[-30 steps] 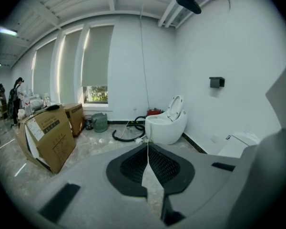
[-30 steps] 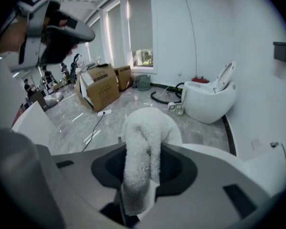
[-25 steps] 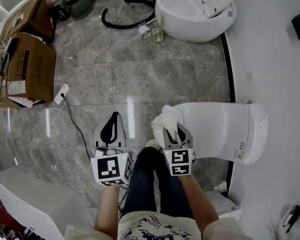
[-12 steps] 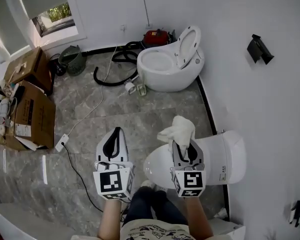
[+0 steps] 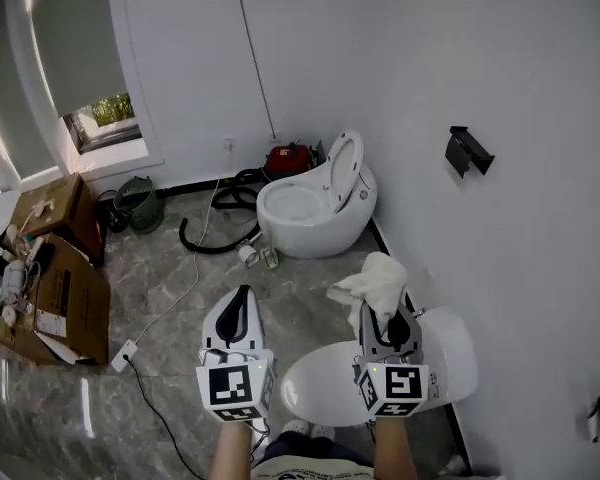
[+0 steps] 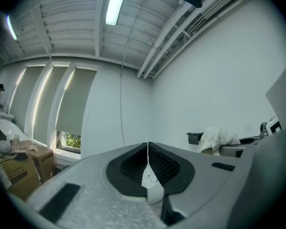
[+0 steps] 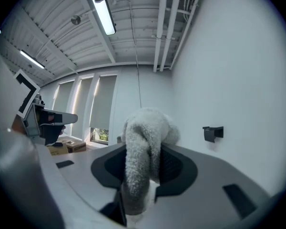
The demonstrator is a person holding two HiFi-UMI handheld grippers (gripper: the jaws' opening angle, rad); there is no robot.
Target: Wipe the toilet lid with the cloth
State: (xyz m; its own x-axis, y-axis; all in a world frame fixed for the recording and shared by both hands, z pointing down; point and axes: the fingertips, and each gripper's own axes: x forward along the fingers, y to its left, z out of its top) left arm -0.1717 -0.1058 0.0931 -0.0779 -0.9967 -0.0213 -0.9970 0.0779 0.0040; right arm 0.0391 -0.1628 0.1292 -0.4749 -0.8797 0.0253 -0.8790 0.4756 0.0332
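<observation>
well, the cloth (image 5: 373, 280) is not on the toilet lid (image 5: 315, 388) at this moment. it is pinched in the right tongs (image 5: 390, 316), which are raised above the lid's far end and point toward the wall rather than down. in the right gripper view the tongs are closed on a thick fold of it, and the rest bunches up over their tips in a soft lump.

the left tongs (image 5: 243, 300) hover to the left of the lid, off its edge. their two halves are pressed together with nothing between them.

the lid itself is down, a smooth white oval just in front of the person's feet. beyond the lid, further along the same wall, a second toilet (image 5: 305, 208) stands with its seat up. cardboard boxes (image 5: 55, 288) sit well away to the left of the lid.

by my judgement the wiping has not begun; the cloth has yet to come down onto the lid.

the cloth looks like fluffy terry: light, limp and easy to crush, so it should drape and drag, not push. the present hold, on a bunched fold near its middle, seems sound because it leaves a loose pad to press flat. the lid looks hard and glossy, so the cloth should slide on it freely.
</observation>
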